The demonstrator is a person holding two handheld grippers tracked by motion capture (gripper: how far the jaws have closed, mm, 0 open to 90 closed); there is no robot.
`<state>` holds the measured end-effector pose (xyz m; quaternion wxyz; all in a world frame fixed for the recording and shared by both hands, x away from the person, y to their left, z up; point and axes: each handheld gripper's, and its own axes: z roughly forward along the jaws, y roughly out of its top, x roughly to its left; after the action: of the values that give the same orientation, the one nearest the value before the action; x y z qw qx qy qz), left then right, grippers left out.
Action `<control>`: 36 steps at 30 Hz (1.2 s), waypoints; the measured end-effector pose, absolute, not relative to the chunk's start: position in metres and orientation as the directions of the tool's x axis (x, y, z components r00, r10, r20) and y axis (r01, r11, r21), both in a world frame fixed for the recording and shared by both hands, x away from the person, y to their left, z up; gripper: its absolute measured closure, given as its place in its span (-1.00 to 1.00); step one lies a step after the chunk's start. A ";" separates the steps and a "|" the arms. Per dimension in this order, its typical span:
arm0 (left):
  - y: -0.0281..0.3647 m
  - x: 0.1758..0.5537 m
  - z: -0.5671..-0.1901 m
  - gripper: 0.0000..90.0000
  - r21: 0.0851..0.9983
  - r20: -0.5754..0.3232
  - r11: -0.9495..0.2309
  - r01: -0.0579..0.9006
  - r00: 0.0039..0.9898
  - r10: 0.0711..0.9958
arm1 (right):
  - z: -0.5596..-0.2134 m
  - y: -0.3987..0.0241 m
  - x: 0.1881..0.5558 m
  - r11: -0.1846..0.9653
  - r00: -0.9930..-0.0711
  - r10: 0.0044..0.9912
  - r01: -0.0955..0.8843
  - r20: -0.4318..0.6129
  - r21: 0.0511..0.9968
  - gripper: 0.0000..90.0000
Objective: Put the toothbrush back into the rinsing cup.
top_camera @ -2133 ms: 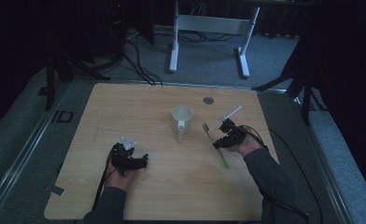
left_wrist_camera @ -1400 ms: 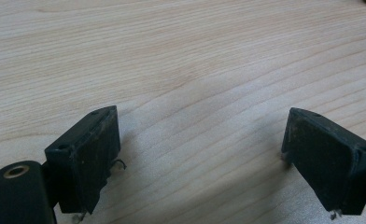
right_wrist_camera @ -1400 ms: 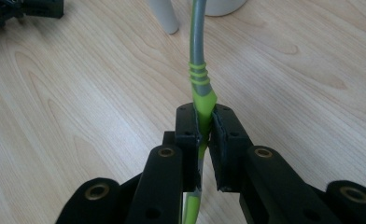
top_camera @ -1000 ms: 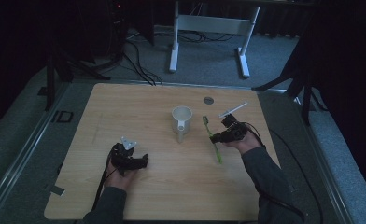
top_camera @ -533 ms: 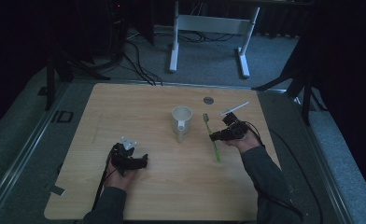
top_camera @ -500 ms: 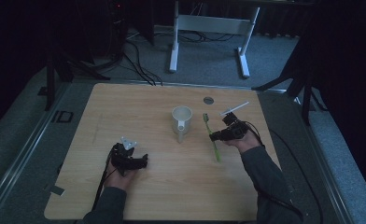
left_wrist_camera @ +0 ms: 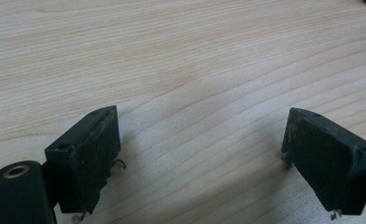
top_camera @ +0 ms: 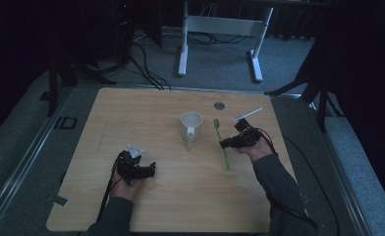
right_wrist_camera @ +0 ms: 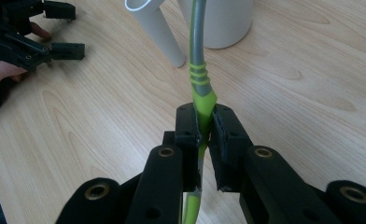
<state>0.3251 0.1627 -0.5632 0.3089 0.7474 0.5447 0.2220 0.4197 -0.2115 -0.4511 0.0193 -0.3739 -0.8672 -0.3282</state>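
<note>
The right gripper [right_wrist_camera: 204, 126] was clamped on a green toothbrush [right_wrist_camera: 200, 93], which angled across the wooden table [top_camera: 146, 113] just right of the white mug [top_camera: 191, 124], perhaps lifted slightly. The left gripper [left_wrist_camera: 200, 154] rested low on the table, jaws apart, forearm extended.

text: none legible | labels: none | brands: none | numbers: none
</note>
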 end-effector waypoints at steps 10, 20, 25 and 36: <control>0.163 0.325 -0.563 -0.74 0.704 -0.005 -0.214 0.677 0.306 0.952 | -0.451 -0.210 0.421 0.482 -0.718 0.630 0.661 0.298 0.575 0.82; 0.163 0.325 -0.563 -0.74 0.704 -0.005 -0.216 0.677 0.308 0.952 | -0.448 -0.209 0.422 0.451 -0.710 0.630 0.663 0.313 0.597 0.82; 0.163 0.325 -0.563 -0.73 0.704 -0.005 -0.214 0.677 0.306 0.952 | -0.447 -0.209 0.422 0.433 -0.706 0.631 0.664 0.321 0.609 0.82; 0.163 0.325 -0.563 -0.73 0.703 -0.004 -0.216 0.678 0.307 0.952 | -0.444 -0.210 0.422 0.399 -0.703 0.632 0.656 0.326 0.641 0.82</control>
<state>0.3250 0.1627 -0.5631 0.3082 0.7475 0.5449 0.2222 0.4220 -0.2100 -0.4439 0.0150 -0.3850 -0.8361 -0.3905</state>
